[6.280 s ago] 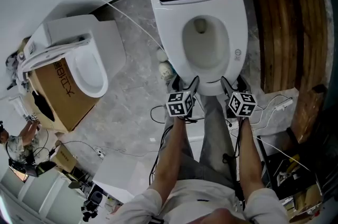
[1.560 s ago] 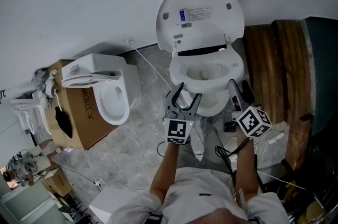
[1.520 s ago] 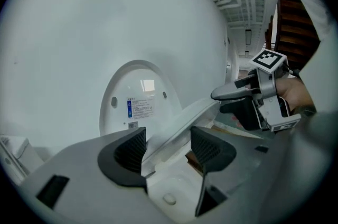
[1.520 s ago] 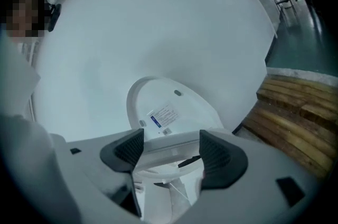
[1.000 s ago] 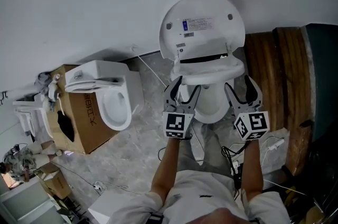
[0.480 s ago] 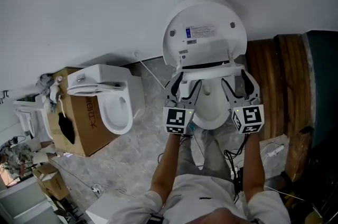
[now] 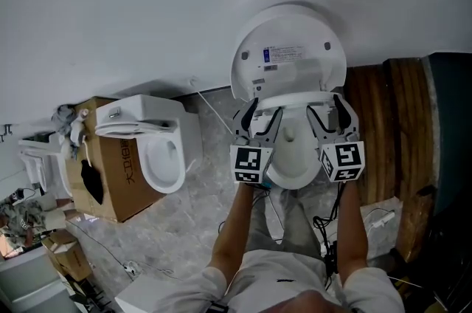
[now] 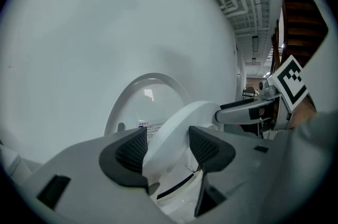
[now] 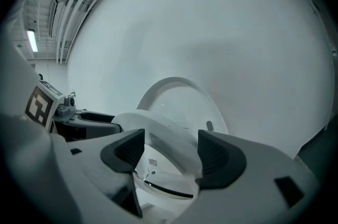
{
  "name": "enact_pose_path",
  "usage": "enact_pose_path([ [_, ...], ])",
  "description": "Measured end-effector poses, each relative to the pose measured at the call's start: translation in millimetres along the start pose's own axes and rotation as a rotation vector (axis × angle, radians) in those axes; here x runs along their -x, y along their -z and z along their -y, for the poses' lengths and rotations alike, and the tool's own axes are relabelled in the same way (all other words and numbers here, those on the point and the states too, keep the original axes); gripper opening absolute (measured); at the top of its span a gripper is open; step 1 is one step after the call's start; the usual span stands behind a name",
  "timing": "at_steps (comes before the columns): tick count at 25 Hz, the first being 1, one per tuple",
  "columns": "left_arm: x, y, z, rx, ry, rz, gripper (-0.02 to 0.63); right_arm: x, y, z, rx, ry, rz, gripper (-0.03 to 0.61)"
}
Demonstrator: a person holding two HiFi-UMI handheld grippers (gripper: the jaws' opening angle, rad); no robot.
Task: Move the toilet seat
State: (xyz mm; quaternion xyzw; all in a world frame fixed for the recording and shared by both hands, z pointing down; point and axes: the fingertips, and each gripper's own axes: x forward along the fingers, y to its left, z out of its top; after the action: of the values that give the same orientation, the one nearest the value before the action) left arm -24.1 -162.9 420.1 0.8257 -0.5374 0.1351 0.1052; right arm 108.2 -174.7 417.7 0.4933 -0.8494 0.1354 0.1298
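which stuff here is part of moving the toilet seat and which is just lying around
In the job: toilet seat, half raised; left gripper, jaws just closed further on the seat; right gripper, clamped on it too; raised lid.
Lying about: second toilet; cardboard box; wooden boards.

The toilet (image 7: 289,162) stands right of centre in the head view, backed against the wall (image 7: 147,1) that fills the upper frame. Its lid (image 7: 289,46) leans upright on that wall, and the toilet seat (image 7: 295,99) hangs tilted between lid and bowl. The left gripper (image 7: 259,116), jaws just drawn closer, has the seat's left rim between them. The right gripper (image 7: 328,111) has the right rim. Left of centre sits a second toilet (image 7: 151,149), a cardboard box (image 7: 110,186) against its left side. Wooden panelling (image 7: 376,127) runs down the right edge, with cables (image 7: 380,214) on the floor (image 7: 199,215) below it.
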Motion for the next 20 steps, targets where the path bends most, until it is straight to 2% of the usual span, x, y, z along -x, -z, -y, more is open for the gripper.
enact_pose_path([
  [8, -20.6, -7.6, -21.3, 0.003, -0.020, 0.020, 0.268, -29.6, -9.2, 12.7, -0.009, 0.031, 0.016, 0.298],
  [20, -57.2, -22.4, -44.2, 0.007, -0.045, 0.043, 0.265, -68.6, -25.1, 31.0, 0.029, 0.046, 0.040, 0.284],
])
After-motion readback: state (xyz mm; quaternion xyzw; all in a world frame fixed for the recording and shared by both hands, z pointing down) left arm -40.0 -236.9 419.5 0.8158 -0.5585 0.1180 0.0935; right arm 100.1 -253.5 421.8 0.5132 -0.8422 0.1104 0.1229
